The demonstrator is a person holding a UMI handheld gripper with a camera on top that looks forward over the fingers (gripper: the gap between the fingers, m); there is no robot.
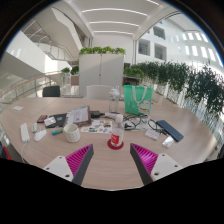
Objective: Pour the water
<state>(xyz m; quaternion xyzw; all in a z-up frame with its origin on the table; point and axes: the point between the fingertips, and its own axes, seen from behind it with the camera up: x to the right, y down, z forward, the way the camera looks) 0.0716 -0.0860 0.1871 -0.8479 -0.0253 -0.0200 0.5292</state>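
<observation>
The gripper [112, 165] hangs wide and empty above the desk's [110, 172] near edge — the upright cup [118, 127] on its red coaster [116, 143] stands straight ahead, beyond the fingertips.

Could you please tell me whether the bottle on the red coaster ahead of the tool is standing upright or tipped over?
Upright. The bottle stands vertically on the red coaster, just beyond the open tool, whose fingers touch nothing.

Small upright bottle [119, 130] on red coaster [116, 143], mid-table.
</observation>
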